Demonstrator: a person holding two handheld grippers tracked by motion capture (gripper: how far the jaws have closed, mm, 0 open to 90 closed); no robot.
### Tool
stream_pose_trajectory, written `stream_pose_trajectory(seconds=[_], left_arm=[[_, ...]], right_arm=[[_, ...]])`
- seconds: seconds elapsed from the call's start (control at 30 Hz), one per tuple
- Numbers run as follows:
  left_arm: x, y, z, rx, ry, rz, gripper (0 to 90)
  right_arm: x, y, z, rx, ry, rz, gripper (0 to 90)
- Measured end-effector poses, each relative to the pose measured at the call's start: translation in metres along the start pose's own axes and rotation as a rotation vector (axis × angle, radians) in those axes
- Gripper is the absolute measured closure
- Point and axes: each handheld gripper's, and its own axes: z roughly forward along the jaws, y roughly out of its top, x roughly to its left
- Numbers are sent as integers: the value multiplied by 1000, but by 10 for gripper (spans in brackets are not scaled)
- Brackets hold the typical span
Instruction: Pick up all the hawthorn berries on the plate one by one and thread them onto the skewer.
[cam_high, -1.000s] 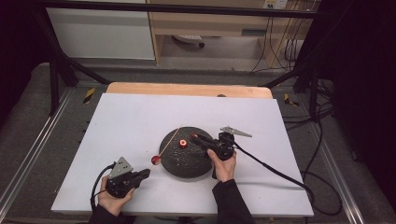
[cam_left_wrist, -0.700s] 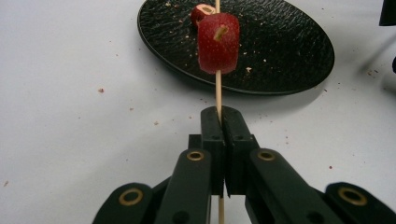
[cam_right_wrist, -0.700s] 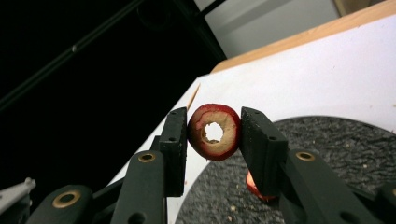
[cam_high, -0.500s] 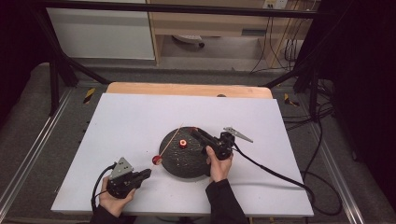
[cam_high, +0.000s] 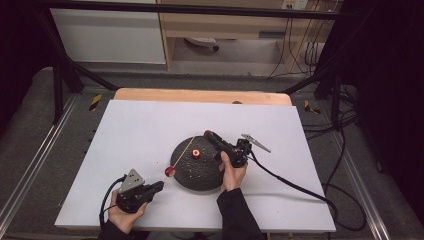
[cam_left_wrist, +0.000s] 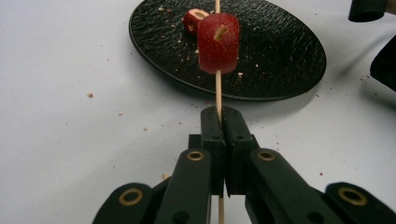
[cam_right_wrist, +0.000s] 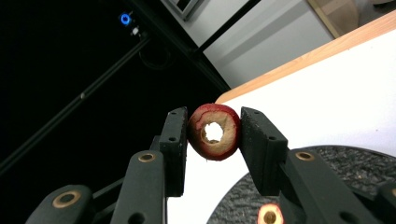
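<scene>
The wooden skewer (cam_left_wrist: 217, 88) is clamped between the jaws of the left gripper (cam_left_wrist: 219, 122), which are pressed together on its lower part. In the left gripper view the stick rises straight up from the jaws, with one red fruit piece (cam_left_wrist: 218, 43) already threaded on it; a bit of pale core shows at the piece's front. In the high view the skewer (cam_high: 184, 151) slants from the left gripper (cam_high: 159, 186), near the front of the white desk (cam_high: 125, 130), up over the black plate (cam_high: 200, 175), and the threaded piece (cam_high: 170, 171) hangs just off the plate's left rim.

The right gripper (cam_right_wrist: 214, 133) holds a second fruit ring (cam_right_wrist: 214, 132), its jaws clamped on the ring's two sides. The ring is red outside, pale inside, with a round hole through its middle. In the high view the right gripper (cam_high: 209, 135) is lifted over the plate's far right edge, held by the person's right hand (cam_high: 232, 172).

Another cored fruit piece (cam_high: 196, 153) lies on the plate, near its middle; in the right gripper view it (cam_right_wrist: 270, 215) shows below the jaws. Crumbs are scattered over the plate and the desk beside it.
</scene>
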Motion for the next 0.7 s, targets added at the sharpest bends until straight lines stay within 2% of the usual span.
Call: stream_pose_trajectory(seconds=[0.37,0.7], left_arm=[[-4,1,3,-14,-6,-23,883],[-15,3,13,-22,-22,-27,883]], right_arm=[[1,6,9,-44,2,14,634],[-2,10,11,-77,19,40,633]])
